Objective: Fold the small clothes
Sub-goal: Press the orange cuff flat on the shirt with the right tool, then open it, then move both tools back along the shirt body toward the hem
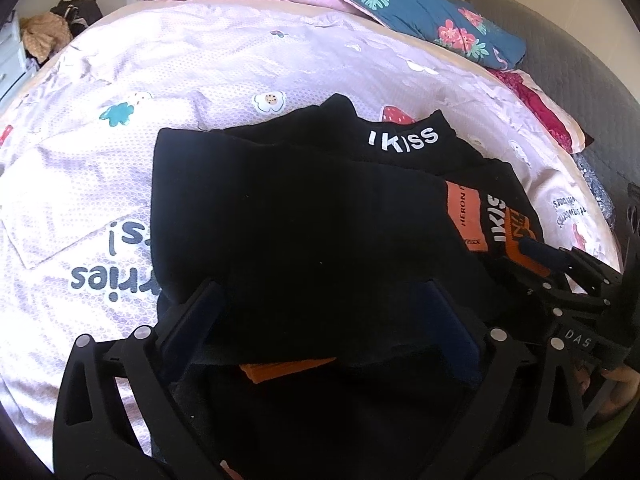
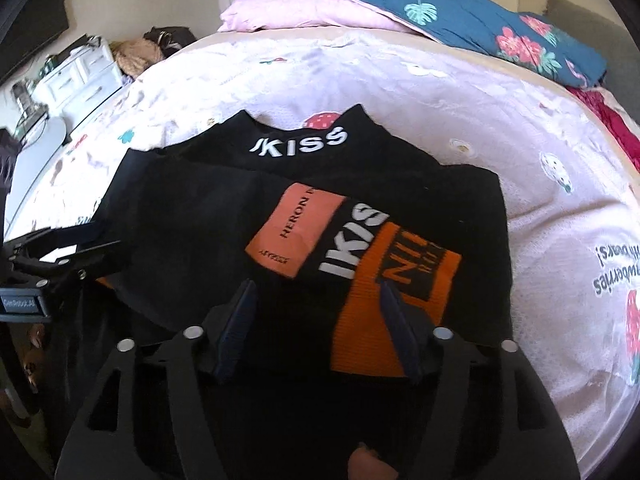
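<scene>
I find the black garment [image 2: 192, 232] folded on the bed [image 2: 440, 120]. My left gripper [image 1: 324, 320] and right gripper [image 2: 316, 328] stand spread, gripping nothing.

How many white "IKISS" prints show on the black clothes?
2. One IKISS print is on the far collar-like edge of the black clothes; the other IKISS print lies nearer, between the orange patches. More may be hidden in folds.

Place: a home bedroom.
Bed [image 2: 400, 92]: covered by a pale pink strawberry-print sheet.
Bedding: pink pillow [image 2: 288, 12] and teal floral quilt [image 2: 500, 28] at its far side.
Furniture: white drawer unit [image 2: 80, 72] beside the bed.
</scene>
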A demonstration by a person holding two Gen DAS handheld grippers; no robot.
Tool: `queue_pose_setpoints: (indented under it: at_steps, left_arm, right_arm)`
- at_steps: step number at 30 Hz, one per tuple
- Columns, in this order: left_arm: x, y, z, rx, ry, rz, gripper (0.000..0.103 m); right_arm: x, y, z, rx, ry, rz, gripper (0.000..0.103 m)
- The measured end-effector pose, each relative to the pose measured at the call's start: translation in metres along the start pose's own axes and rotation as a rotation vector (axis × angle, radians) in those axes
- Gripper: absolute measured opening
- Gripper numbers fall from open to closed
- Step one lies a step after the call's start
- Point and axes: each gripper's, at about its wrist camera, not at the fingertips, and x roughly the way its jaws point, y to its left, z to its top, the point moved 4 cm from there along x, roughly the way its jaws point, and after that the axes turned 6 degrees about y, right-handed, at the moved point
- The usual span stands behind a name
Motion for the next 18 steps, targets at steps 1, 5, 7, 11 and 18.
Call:
queue_pose_setpoints:
  at_steps: [1, 5, 7, 11, 18]
  left_arm:
    - [-0.001, 0.0, 0.0, -0.001, -0.003, 0.003, 0.094]
    - [-0.005, 0.003, 0.001, -0.014, -0.01, 0.005, 0.094]
    - [-0.008, 0.005, 0.002, -0.022, -0.013, -0.003, 0.094]
    - [-0.013, 0.01, 0.003, -0.048, -0.024, 0.007, 0.094]
    - [-0.021, 0.014, 0.005, -0.064, -0.046, 0.001, 0.094]
  right_arm:
    - [0.0, -0.002, 0.001, 0.009, -0.001, 0.002, 0.069]
    - [-0.004, -0.006, 0.002, 0.035, -0.013, 0.014, 0.088]
    - [-0.006, -0.008, 0.003, 0.049, -0.024, 0.019, 0.096]
    - [-0.008, -0.013, 0.003, 0.077, -0.03, 0.02, 0.097]
    - [-0.018, -0.019, 0.006, 0.102, -0.073, 0.009, 0.098]
